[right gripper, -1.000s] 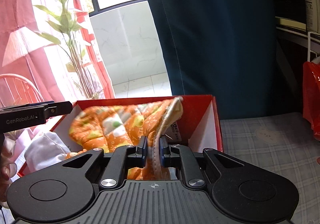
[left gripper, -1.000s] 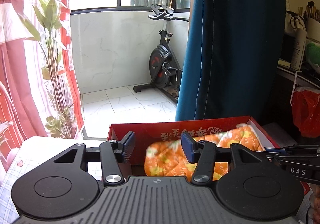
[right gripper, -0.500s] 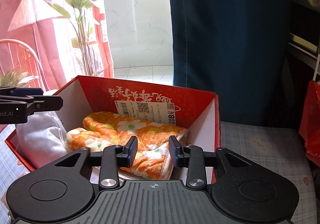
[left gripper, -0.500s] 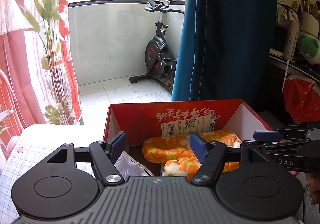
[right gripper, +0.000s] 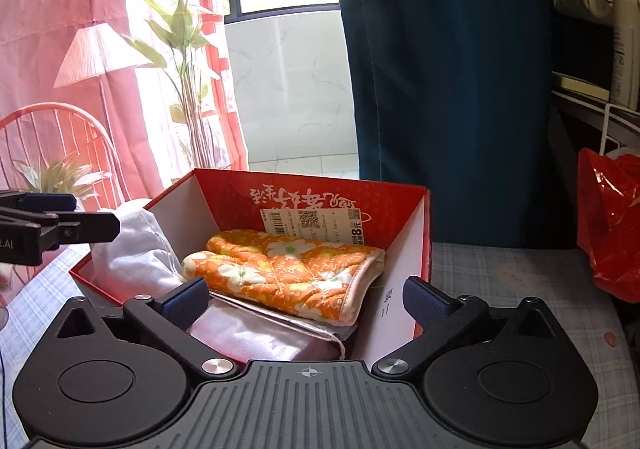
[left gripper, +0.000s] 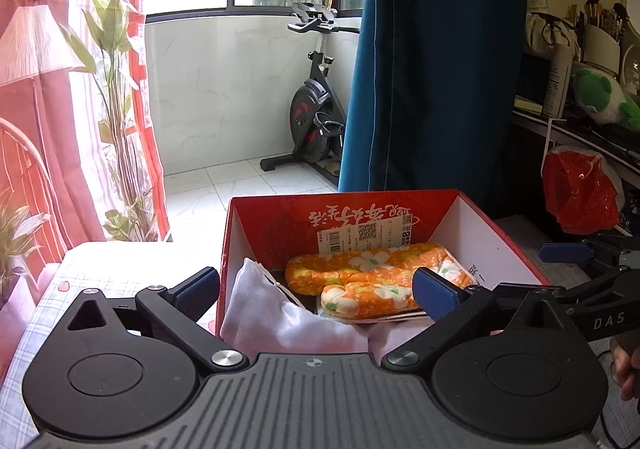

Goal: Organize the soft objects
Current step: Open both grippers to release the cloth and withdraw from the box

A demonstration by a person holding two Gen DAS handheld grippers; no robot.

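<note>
An orange flowered quilted cloth (left gripper: 372, 277) (right gripper: 288, 269) lies folded inside the red cardboard box (left gripper: 500, 245) (right gripper: 422, 241). A white fabric bag (left gripper: 272, 313) (right gripper: 136, 249) leans in the box's left part, and a pale pink pouch (right gripper: 256, 337) lies at the near side under the cloth. My left gripper (left gripper: 316, 289) hangs at the near edge of the box, its jaws opening wide, nothing pressed between them. My right gripper (right gripper: 306, 297) also hangs at the near edge, jaws opening wide, clear of the cloth. Each gripper's tip shows in the other view.
The box stands on a checked tablecloth (right gripper: 520, 281). A red plastic bag (right gripper: 612, 225) hangs at the right, under a cluttered shelf (left gripper: 580, 117). A dark blue curtain (left gripper: 432, 69) hangs behind the box. Red curtains, a plant (left gripper: 112, 61) and an exercise bike (left gripper: 316, 121) lie beyond.
The right gripper let go of the orange cloth, which dropped flat into the box. Both grippers opened wide and drew back from the box toward its near edge.
</note>
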